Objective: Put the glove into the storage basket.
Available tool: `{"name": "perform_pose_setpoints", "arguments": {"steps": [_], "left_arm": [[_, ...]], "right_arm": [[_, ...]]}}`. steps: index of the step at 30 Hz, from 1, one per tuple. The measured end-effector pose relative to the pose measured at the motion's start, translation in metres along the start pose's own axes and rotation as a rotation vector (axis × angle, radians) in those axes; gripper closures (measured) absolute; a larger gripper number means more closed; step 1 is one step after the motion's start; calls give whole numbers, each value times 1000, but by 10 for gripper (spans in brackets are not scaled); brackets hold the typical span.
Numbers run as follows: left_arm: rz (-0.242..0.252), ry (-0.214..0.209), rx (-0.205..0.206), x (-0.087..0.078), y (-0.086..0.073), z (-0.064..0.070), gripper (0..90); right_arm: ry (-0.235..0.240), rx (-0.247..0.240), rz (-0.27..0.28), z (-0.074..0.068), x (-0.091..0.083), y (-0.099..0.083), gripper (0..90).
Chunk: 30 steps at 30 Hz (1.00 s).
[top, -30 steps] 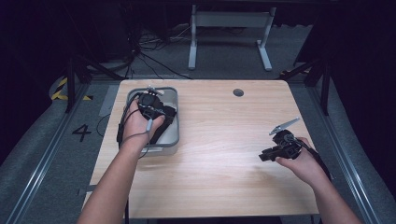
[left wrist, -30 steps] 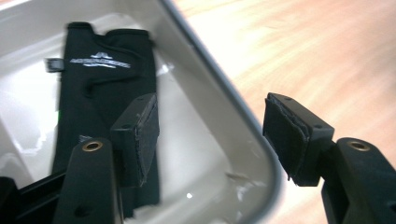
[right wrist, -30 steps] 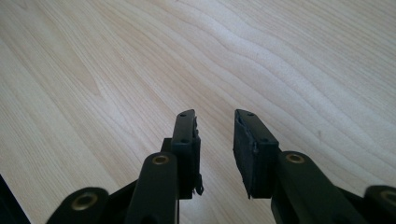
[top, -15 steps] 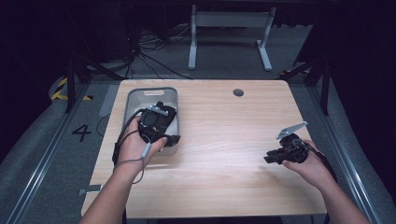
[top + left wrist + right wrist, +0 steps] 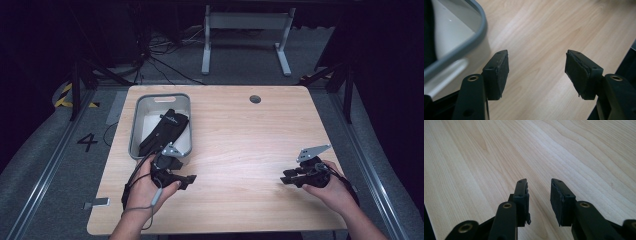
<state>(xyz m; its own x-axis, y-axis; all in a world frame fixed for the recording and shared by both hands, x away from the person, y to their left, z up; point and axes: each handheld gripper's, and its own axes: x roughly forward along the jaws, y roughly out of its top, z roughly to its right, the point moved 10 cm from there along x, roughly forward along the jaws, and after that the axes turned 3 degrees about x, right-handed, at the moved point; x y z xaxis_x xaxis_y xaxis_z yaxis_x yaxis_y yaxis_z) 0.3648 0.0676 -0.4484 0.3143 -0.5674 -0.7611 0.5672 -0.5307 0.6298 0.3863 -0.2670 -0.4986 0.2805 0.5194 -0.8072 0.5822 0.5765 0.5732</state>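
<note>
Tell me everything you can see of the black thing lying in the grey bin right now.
The black item looks like soft fabric, perhaps a glove or pouch, with a small pale mark near its far end. It lies flat and slack inside the grey bin, running diagonally from the far right toward the near left, resting on the bin's pale floor. Nothing grips it: the left gripper is over the table just beyond the bin's near edge, jaws open.

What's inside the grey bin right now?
The grey rectangular plastic bin holds one black fabric item, lying diagonally on its pale floor. Anything beneath that fabric is covered. The left tool is outside the bin, open and empty.
</note>
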Motion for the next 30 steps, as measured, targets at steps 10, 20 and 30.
{"name": "perform_pose_setpoints", "arguments": {"steps": [10,20,30], "left_arm": [[-78,-27,-4,30,-28,-4,373],[-129,-41,38,69,-52,-4,384],[-83,-33,64,65,-48,-4,367]], "right_arm": [[2,-46,35,-2,7,-6,653],[-5,-46,38,2,15,-12,641],[-20,-58,52,0,19,-11,616]]}}
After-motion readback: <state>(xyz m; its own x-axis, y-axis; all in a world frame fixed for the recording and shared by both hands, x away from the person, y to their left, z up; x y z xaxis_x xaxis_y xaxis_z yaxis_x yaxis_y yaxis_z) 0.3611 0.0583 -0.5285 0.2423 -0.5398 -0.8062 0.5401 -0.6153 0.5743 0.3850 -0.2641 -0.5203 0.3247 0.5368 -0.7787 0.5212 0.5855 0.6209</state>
